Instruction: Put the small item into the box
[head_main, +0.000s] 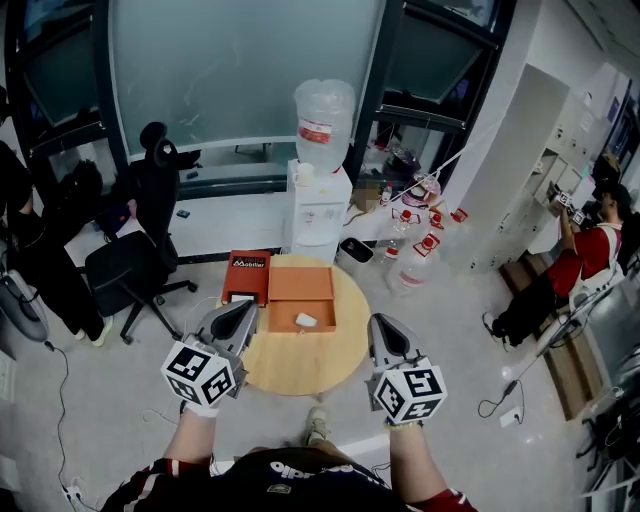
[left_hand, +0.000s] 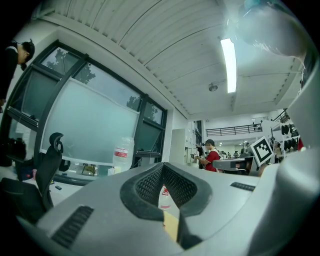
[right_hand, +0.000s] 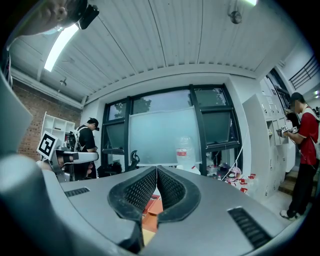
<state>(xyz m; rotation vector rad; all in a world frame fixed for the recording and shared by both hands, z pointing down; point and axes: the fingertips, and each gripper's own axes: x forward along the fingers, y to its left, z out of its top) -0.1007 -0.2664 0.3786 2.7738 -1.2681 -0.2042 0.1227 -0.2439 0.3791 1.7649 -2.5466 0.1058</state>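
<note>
Your left gripper (head_main: 240, 312) and right gripper (head_main: 380, 325) hang over the near edge of the round tabletop (head_main: 300, 368), the fingers of both clenched on nothing. The small white item (head_main: 306, 320) already lies inside the open orange box (head_main: 300, 284), so the placing looks finished and your next move is probably just to draw clear. A red case (head_main: 248, 275) sits just beside the box, with a water dispenser (head_main: 320, 190) and an office chair (head_main: 128, 262) on the floor beyond.

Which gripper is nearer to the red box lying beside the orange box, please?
Left. The left gripper hovers just short of the red box, on the person's side. The right gripper is at the table's right edge, past the orange box.
</note>
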